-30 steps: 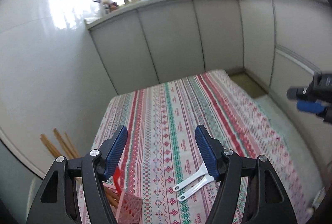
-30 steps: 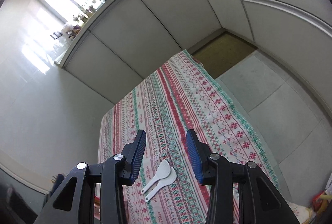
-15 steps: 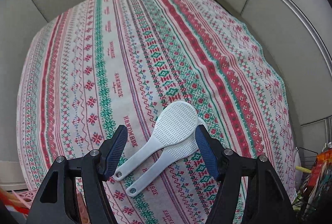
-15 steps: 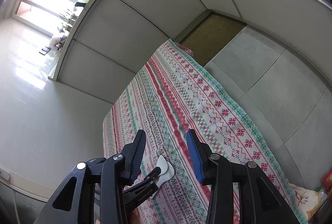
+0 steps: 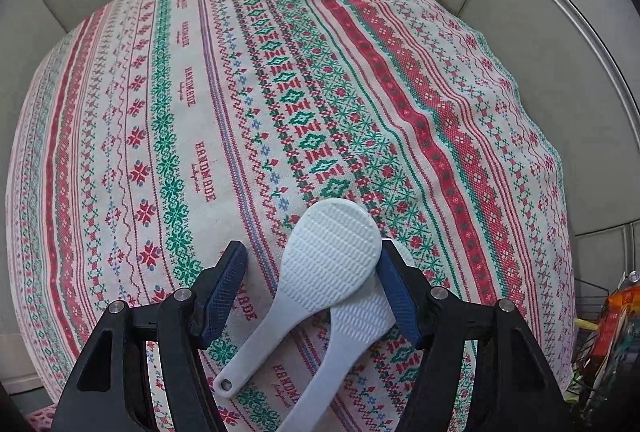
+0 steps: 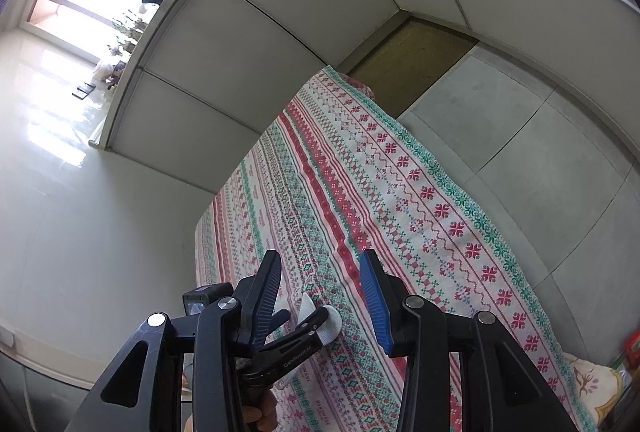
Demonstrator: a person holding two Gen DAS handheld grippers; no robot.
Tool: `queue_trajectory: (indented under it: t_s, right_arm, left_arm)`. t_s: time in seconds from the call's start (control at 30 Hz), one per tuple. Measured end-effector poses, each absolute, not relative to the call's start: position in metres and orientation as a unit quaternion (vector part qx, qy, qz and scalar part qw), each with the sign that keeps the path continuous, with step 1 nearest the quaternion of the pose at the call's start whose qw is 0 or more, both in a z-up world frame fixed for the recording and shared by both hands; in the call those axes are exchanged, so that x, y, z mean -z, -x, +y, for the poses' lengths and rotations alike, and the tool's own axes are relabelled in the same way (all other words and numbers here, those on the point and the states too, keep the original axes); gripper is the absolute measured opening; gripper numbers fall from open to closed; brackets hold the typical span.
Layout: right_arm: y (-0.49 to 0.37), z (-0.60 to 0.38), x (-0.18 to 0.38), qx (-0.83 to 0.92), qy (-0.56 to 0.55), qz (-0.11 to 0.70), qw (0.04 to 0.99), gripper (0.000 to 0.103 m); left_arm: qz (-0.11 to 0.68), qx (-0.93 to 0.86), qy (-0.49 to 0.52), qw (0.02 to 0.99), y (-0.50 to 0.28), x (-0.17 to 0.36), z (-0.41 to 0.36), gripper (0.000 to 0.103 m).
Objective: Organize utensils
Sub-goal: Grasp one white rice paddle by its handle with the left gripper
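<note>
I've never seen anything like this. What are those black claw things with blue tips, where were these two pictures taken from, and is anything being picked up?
No robot here: a person holds a hand tool in each hand, each with a camera looking along its jaws. One picture comes from the left gripper, the other from the right gripper. Both look down on a patterned tablecloth. Two white rice paddles lie on it, one overlapping the other. The left jaws are open on either side of the paddle heads, one pad right at their edge, not yet closed. The right jaws are open and empty, higher up; that view also shows the left tool at the paddles.
</note>
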State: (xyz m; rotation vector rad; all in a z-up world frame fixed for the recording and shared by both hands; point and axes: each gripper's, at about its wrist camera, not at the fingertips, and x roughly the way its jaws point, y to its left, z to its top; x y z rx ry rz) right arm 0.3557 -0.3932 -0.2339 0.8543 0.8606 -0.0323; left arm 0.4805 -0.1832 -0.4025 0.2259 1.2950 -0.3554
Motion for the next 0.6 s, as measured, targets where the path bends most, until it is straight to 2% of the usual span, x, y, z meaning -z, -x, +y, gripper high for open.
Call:
queue_trajectory:
  t_s: [0.03, 0.13, 0.6]
  right_arm:
    - [-0.3558, -0.3938, 0.2345, 0.016, -0.402, 0.405, 0.821, 0.042]
    - [-0.3562, -0.3957, 0.2356, 0.019, -0.404, 0.404, 0.821, 0.042]
    - [-0.3562, -0.3901, 0.2367, 0.021, -0.385, 0.415, 0.824, 0.042]
  left_arm:
    - [0.597, 0.163, -0.105, 0.778, -0.4812, 0.4023, -0.1812, 0.068]
    - [0.593, 0.158, -0.104, 0.782, -0.4806, 0.3991, -0.178, 0.051]
    - [0.58, 0.151, -0.125, 0.791, -0.4864, 0.402, -0.1807, 0.052]
